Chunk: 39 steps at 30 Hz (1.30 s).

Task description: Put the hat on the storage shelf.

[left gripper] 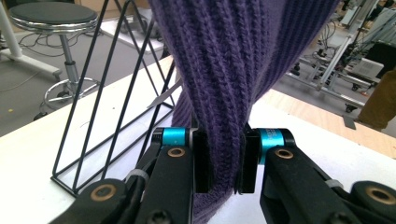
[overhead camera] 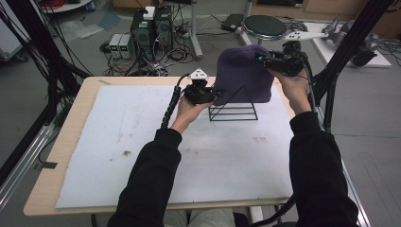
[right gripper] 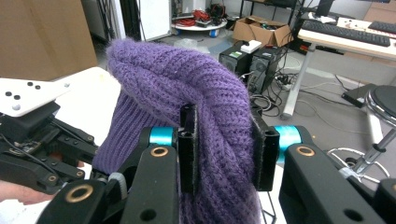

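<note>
Because the left gripper pinches the lower edge of the purple knit beanie and the right gripper clamps its crown above the black wire rack, uneven pulling may snag the knit on the rack's apex or topple it.

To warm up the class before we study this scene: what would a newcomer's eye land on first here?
First, the purple knitted hat, held up over the far side of the white mat. The left claw pinches its lower edge, the right claw a thick fold near its top. Next, the black wire rack standing on the mat under the hat.
</note>
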Available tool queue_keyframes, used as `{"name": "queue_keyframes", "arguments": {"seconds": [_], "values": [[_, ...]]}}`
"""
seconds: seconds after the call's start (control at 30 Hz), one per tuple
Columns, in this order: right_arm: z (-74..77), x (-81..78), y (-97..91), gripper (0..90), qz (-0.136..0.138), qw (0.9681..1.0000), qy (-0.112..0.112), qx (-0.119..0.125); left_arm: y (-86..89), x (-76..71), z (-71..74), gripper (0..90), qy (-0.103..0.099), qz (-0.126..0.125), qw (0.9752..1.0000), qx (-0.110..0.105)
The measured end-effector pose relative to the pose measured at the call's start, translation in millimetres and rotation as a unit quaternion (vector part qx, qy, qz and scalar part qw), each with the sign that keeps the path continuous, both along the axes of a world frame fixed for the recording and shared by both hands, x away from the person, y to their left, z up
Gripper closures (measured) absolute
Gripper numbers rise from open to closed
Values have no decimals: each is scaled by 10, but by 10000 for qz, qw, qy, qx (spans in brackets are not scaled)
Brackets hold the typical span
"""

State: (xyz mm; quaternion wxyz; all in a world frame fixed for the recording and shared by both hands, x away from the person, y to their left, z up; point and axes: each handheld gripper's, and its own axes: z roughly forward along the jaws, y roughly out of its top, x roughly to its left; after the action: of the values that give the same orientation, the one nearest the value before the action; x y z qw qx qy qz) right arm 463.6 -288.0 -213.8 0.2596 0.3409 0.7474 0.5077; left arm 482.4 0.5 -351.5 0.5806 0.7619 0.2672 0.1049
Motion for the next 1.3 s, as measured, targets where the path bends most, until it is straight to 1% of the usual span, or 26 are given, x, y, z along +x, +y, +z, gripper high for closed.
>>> {"name": "queue_keyframes", "arguments": {"seconds": [0.03, 0.13, 0.17, 0.23, 0.27, 0.33, 0.4, 0.43, 0.5, 0.53, 0.6, 0.63, 0.67, 0.77, 0.87, 0.93, 1.03, 1.17, 1.23, 1.3], "values": [[-1, -3, 1, 695, -2, 10000, 33, 11, -1, 1, -2, 806, 7, 1, 10000, -4], [-4, -3, 7, 696, -10, 10000, 23, -2, -12, -6, 1, 806, -5, -6, 10000, 12], [-4, -7, 11, 696, -14, 10000, 36, 5, -17, -11, 3, 806, -24, -6, 10000, 46], [-7, -21, 20, 696, -13, 10000, 67, 25, -21, -27, -12, 805, -19, 16, 10000, 48], [-16, -29, 23, 696, -21, 10000, 33, 27, -21, -34, -24, 805, -6, 13, 10000, 43], [-68, -55, 13, 696, -33, 9999, -3, 130, -14, -48, -56, 805, 6, 51, 10000, 64], [-141, -64, -9, 696, -89, 9999, 50, 120, -6, -54, -96, 804, 29, 85, 9999, 64], [-187, -73, -23, 696, -110, 9998, 55, 153, 1, -57, -118, 804, 50, 97, 9999, 75], [-277, -74, -53, 696, -135, 9995, 146, 250, -2, -58, -167, 804, 100, 95, 9998, 146], [-321, -73, -60, 695, -157, 9995, 148, 238, -6, -56, -192, 803, 106, 82, 9997, 200], [-398, -68, -64, 695, -218, 9994, 183, 177, -25, -47, -239, 802, 172, 89, 9996, 201], [-431, -63, -64, 694, -242, 9994, 197, 151, -30, -40, -260, 802, 186, 64, 9995, 239], [-462, -63, -63, 694, -245, 9994, 203, 154, -44, -37, -282, 802, 199, 73, 9995, 233], [-542, -53, -57, 692, -259, 9993, 234, 148, -57, -22, -350, 801, 240, 68, 9991, 354], [-609, -46, -53, 690, -261, 9992, 259, 124, -49, -3, -408, 800, 317, 92, 9988, 368], [-640, -42, -50, 688, -264, 9993, 247, 106, -36, 16, -434, 800, 353, 105, 9986, 388], [-682, -21, -46, 684, -255, 9992, 296, 52, -34, 29, -475, 800, 446, 112, 9980, 423], [-730, 1, -32, 677, -262, 9988, 398, 57, -45, 42, -521, 794, 544, 102, 9972, 496], [-754, 13, -10, 671, -261, 9985, 478, -51, -37, 51, -538, 791, 609, 111, 9966, 539], [-775, 18, 8, 662, -270, 9981, 529, -139, -15, 65, -558, 781, 749, 124, 9960, 472]]}}
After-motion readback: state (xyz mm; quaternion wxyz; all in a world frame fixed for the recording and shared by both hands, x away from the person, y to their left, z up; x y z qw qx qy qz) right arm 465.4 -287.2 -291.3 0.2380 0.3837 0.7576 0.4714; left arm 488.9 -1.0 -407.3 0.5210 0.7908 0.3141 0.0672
